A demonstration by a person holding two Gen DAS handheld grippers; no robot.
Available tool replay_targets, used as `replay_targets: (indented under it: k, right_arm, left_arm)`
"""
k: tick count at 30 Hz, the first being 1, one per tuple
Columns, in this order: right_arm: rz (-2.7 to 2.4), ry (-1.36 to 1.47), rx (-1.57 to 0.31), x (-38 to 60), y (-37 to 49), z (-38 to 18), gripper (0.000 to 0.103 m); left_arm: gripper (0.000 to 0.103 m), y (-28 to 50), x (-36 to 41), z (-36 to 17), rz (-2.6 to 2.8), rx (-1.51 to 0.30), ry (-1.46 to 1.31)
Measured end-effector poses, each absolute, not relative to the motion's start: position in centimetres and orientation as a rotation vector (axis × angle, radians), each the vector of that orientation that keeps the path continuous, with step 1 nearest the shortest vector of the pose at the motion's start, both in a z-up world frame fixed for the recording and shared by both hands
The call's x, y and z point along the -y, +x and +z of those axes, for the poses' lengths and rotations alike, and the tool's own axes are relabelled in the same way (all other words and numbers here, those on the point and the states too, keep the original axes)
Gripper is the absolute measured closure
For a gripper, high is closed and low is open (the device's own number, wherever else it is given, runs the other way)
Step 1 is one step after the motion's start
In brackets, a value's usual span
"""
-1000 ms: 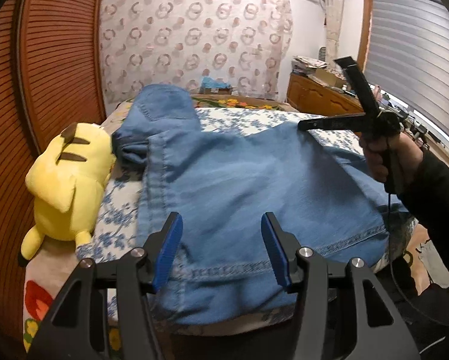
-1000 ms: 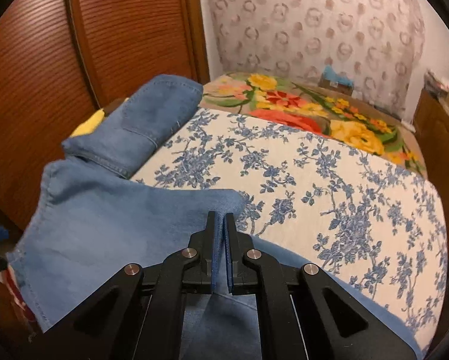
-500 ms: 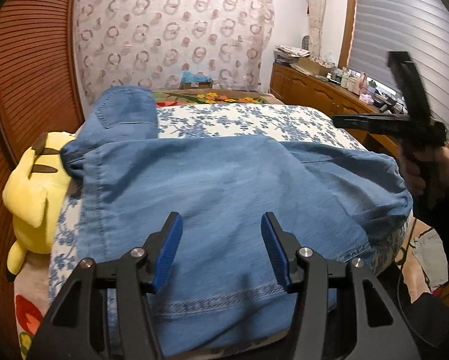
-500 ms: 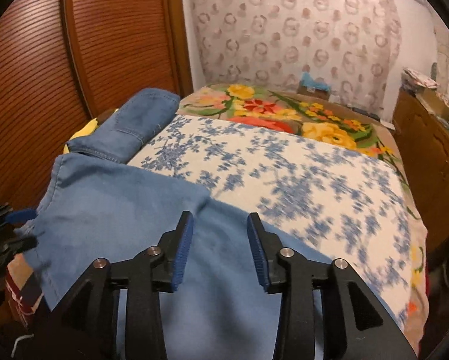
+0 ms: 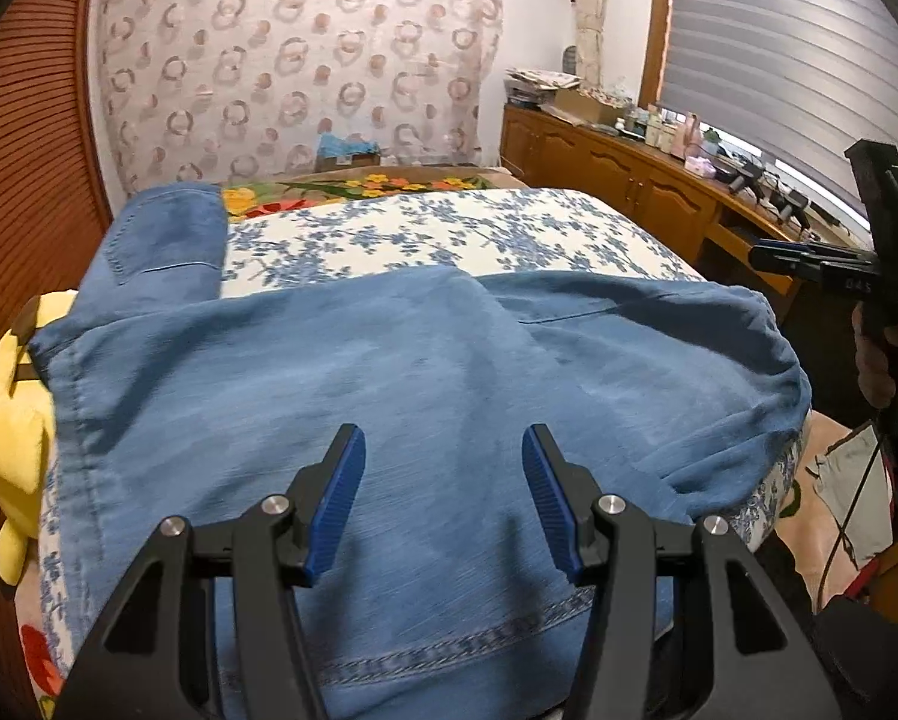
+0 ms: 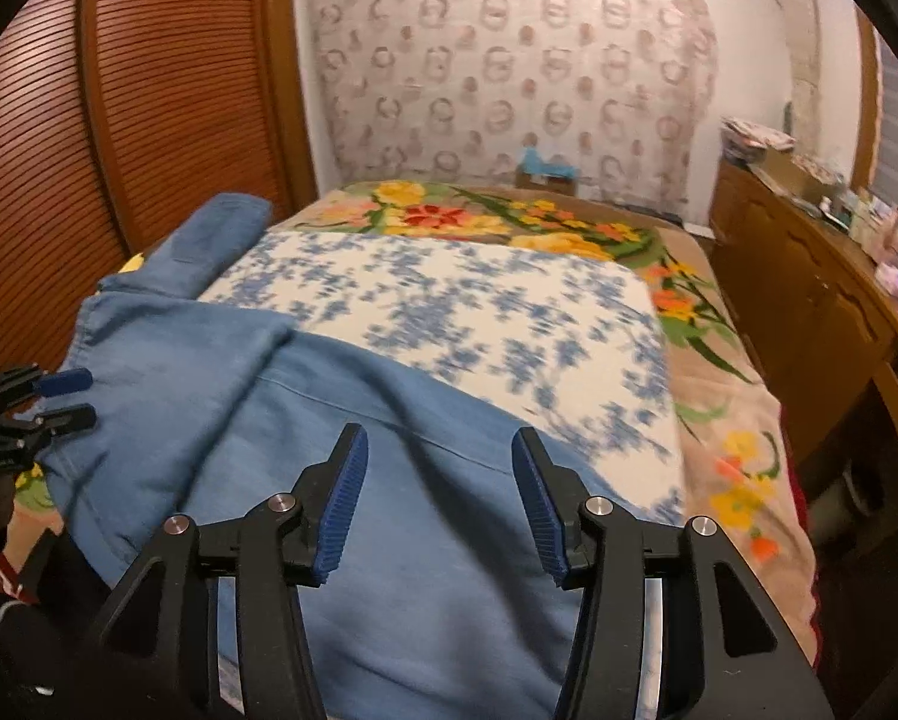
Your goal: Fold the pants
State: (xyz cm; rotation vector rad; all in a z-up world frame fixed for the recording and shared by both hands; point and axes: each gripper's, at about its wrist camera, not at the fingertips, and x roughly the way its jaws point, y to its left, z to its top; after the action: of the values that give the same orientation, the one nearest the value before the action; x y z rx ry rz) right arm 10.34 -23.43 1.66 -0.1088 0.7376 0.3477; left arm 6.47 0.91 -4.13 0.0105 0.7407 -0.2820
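Evidently I held both the left gripper (image 5: 443, 495) and the right gripper (image 6: 437, 498) released and empty just above the soft blue denim pants (image 5: 389, 396), which lay folded beneath them on the floral-patterned bed (image 6: 449, 300), presumably to reposition.

black hand-held gripper (image 5: 443, 498) frame, ribbed blue pads (image 5: 336, 501), silver screws.
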Motion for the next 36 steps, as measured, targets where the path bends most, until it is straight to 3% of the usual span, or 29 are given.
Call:
replay_targets:
  k: [10,23,24,26,27,29,33,35,36]
  right_arm:
    - [0.237,-0.037,-0.795,30.1,12.5,-0.7,0.052]
    - [0.242,-0.016,-0.961,30.1,15.3,-6.4,0.052]
    - [0.243,-0.012,-0.960,30.1,15.4,-6.3,0.054]
    - [0.253,-0.006,-0.957,30.1,15.8,-6.0,0.076]
    - [0.258,-0.007,-0.943,30.2,15.9,-5.6,0.082]
    - [0.249,-0.012,-0.884,30.3,15.8,-4.3,0.087]
    - [0.196,0.007,-0.715,30.5,14.9,-1.1,0.086]
    - [0.163,-0.041,-0.726,29.8,15.1,-1.0,0.065]
    - [0.145,-0.055,-0.746,29.7,15.3,-1.2,0.062]
  left_arm:
    - [0.049,7.3,0.7,-5.9,-0.303,-0.793,0.016]
    - [0.049,7.0,0.7,-7.7,-0.298,-0.836,-0.003]
    - [0.049,7.1,0.6,-7.7,-0.298,-0.836,-0.002]
    - [0.049,7.1,0.6,-7.7,-0.298,-0.836,-0.003]
    - [0.049,7.1,0.6,-7.6,-0.297,-0.835,-0.004]
    - [0.049,7.1,0.6,-7.6,-0.293,-0.832,-0.003]
    - [0.049,7.2,0.4,-7.6,-0.291,-0.830,-0.010]
    - [0.049,7.2,0.4,-7.5,-0.294,-0.829,-0.008]
    - [0.049,7.2,0.4,-7.5,-0.294,-0.828,-0.006]
